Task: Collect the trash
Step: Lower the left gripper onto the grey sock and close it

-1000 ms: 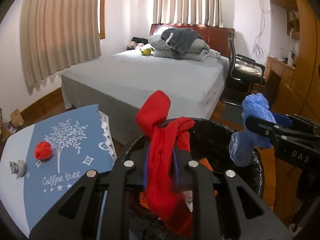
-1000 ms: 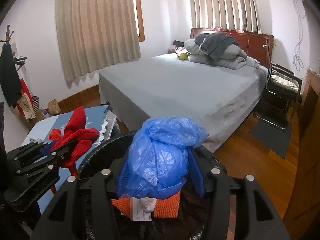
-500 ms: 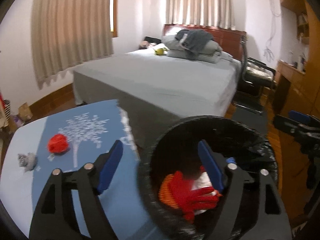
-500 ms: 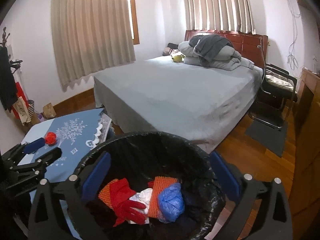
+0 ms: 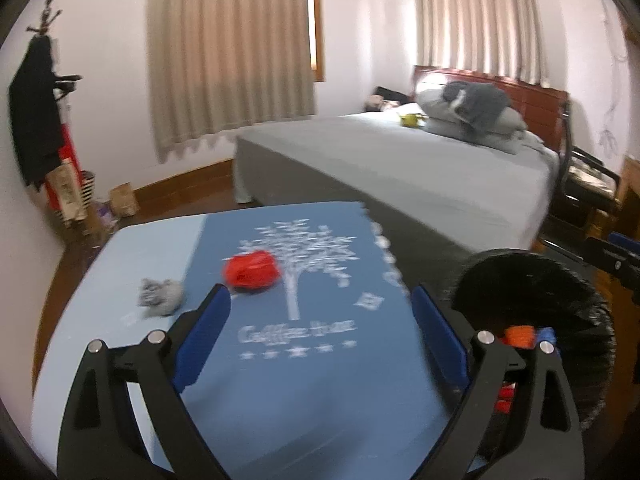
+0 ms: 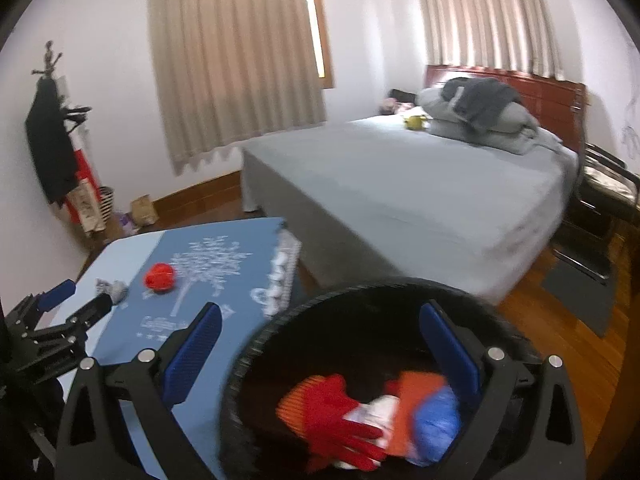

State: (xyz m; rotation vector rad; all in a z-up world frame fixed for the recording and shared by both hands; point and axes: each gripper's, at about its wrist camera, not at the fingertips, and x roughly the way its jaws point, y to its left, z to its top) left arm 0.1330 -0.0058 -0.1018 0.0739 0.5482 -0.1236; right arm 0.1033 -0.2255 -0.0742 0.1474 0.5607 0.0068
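A red crumpled ball (image 5: 251, 271) and a grey crumpled wad (image 5: 160, 297) lie on the blue table mat (image 5: 304, 360). My left gripper (image 5: 320, 316) is open and empty, above the mat near the red ball. The black-lined trash bin (image 6: 280, 344) holds a red glove (image 6: 340, 420), a blue bag (image 6: 436, 424) and orange pieces. My right gripper (image 6: 320, 344) is open and empty over the bin. The bin (image 5: 532, 276) also shows at the right of the left wrist view, and the red ball (image 6: 160, 278) and grey wad (image 6: 114, 288) in the right wrist view.
A grey bed (image 5: 420, 168) with piled pillows stands behind the table. A chair (image 5: 584, 184) sits at its right. A coat stand (image 5: 40, 112) and bags stand by the left wall. The left gripper (image 6: 60, 312) shows at the left of the right wrist view.
Both grippers opened and dropped the red glove and blue bag into the bin. The left gripper then swung left over the table; the right gripper drew back a little.
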